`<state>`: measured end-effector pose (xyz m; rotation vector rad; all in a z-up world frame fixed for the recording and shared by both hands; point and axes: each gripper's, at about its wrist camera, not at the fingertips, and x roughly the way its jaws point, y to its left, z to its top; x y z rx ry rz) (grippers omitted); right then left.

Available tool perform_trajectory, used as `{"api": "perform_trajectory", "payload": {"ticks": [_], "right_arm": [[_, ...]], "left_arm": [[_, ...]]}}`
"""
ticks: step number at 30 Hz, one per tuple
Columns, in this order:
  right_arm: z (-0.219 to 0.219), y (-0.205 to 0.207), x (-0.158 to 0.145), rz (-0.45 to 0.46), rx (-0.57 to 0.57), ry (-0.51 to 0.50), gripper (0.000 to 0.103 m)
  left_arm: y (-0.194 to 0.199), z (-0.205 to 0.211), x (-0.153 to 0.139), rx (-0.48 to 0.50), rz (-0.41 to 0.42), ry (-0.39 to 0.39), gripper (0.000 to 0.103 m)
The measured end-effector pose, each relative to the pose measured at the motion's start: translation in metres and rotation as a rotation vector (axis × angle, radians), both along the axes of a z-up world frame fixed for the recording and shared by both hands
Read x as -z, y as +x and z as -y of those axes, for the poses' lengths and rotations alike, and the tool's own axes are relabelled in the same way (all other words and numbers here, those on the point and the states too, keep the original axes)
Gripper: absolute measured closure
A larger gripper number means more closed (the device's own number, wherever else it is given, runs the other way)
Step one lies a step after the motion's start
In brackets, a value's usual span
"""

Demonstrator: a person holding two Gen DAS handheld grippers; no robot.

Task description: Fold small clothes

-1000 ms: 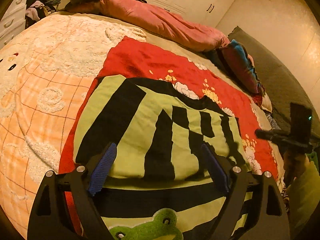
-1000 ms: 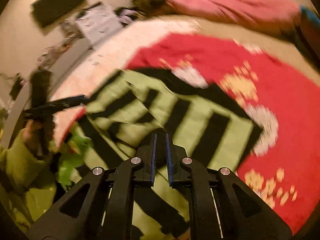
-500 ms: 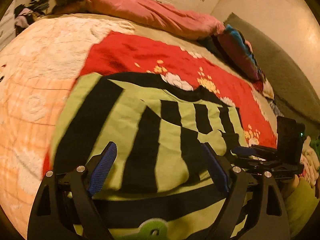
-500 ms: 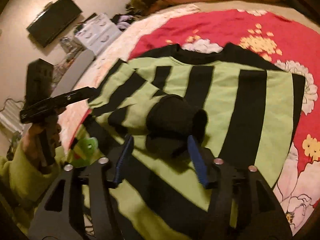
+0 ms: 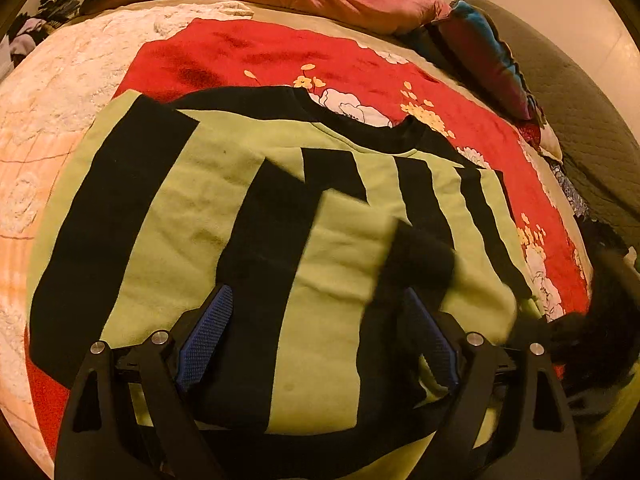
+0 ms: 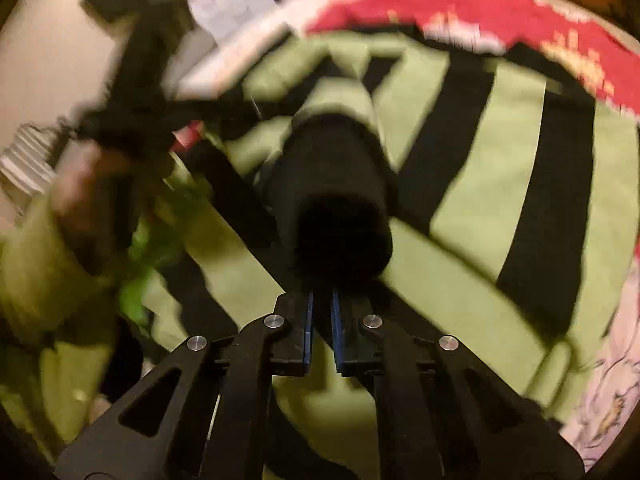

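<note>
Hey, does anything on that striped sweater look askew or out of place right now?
Yes. The sleeve of the striped sweater lies folded diagonally across the body, and its black cuff stands puffed open like a tube rather than lying flat.

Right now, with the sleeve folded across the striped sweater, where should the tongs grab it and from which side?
Grip the black ribbed cuff of the folded sleeve on the lime-green and black striped fleece sweater. It stands up as an open tube off the flat body, so a rim edge is free to pinch. Come from the near hem side, along the sleeve's line.
</note>
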<state>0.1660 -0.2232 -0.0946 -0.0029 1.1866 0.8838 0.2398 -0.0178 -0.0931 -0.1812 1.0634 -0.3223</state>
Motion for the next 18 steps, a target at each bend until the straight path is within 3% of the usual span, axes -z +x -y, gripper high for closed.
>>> {"api": "perform_trajectory", "payload": {"ticks": [3, 5, 9, 12, 15, 16, 17, 18], "right_arm": [[0.009, 0.0, -0.003, -0.018, 0.074, 0.072, 0.086], [0.015, -0.003, -0.014, -0.007, 0.1, 0.119, 0.056], [0.031, -0.004, -0.044, 0.027, 0.177, 0.283, 0.036], [0.036, 0.011, -0.044, -0.01, 0.252, 0.353, 0.032], [0.028, 0.025, -0.026, -0.093, 0.349, 0.354, 0.034], [0.023, 0.028, -0.02, -0.116, 0.366, 0.374, 0.052], [0.019, 0.029, -0.018, -0.133, 0.367, 0.417, 0.085], [0.015, 0.03, -0.017, -0.136, 0.36, 0.445, 0.098]], "left_arm": [[-0.001, -0.001, 0.0, 0.003, 0.006, -0.003, 0.017], [-0.001, -0.001, 0.001, 0.0, 0.008, -0.013, 0.017], [-0.002, -0.004, 0.001, -0.006, 0.017, -0.033, 0.017], [-0.002, -0.004, 0.001, -0.006, 0.024, -0.04, 0.017], [-0.003, -0.006, 0.001, -0.008, 0.03, -0.055, 0.017], [-0.003, -0.007, 0.001, -0.008, 0.032, -0.06, 0.017], [-0.004, -0.007, 0.002, -0.007, 0.036, -0.065, 0.017], [-0.004, -0.007, 0.002, -0.005, 0.039, -0.067, 0.017]]}}
